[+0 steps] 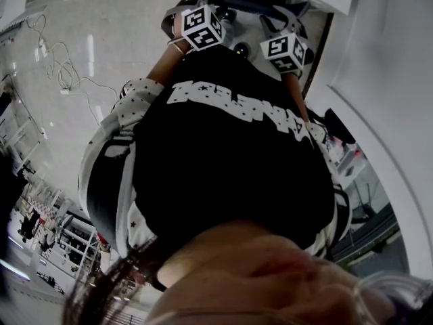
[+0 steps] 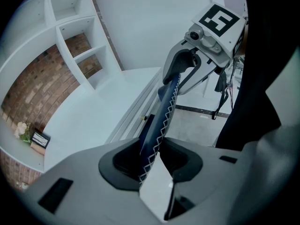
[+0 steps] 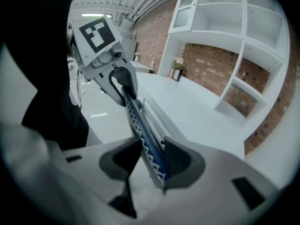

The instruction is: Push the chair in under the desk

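The chair shows only as the top edge of its back (image 2: 161,116), dark blue with white zigzag stitching, running beside the white desk (image 2: 93,118). My left gripper (image 2: 152,165) is open and straddles that edge, with a gap on both sides of it. My right gripper (image 3: 150,161) is also open astride the chair's edge (image 3: 145,139), which lies against its right pad. Each gripper shows in the other's view, further along the same edge. In the head view both marker cubes (image 1: 201,27) (image 1: 287,51) sit beyond the person's black shirt.
White shelves with a brick back (image 2: 79,46) rise behind the desk top (image 3: 197,111). A small flower bunch and a framed card (image 2: 33,137) stand at its far end. Grey floor (image 2: 201,125) lies on the chair's side, and cables trail across the floor (image 1: 67,73).
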Available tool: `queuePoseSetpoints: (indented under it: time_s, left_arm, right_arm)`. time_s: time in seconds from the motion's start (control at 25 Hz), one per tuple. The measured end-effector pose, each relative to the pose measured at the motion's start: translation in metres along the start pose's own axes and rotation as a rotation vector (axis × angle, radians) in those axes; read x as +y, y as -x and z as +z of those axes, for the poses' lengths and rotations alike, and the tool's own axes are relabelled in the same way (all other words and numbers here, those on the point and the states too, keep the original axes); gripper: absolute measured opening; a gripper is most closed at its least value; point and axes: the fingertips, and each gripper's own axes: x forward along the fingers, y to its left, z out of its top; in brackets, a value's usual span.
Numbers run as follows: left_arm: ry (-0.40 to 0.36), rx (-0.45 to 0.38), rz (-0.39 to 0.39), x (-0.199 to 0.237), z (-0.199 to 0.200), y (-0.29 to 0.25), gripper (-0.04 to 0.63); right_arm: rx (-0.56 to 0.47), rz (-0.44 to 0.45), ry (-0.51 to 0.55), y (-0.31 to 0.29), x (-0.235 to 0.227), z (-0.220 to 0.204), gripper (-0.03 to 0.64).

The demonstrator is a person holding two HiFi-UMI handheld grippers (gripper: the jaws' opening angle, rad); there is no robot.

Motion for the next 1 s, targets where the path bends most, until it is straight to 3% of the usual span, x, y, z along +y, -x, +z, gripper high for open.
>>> queuePoseSetpoints:
  time_s: [1.0]
  left_arm:
    - [0.028, -0.027, 0.002, -0.0048, 0.0034, 0.0029, 0.189]
  right_arm:
    - [-0.005, 0.042, 0.013, 0.0052, 0.0031, -0.003, 0.169]
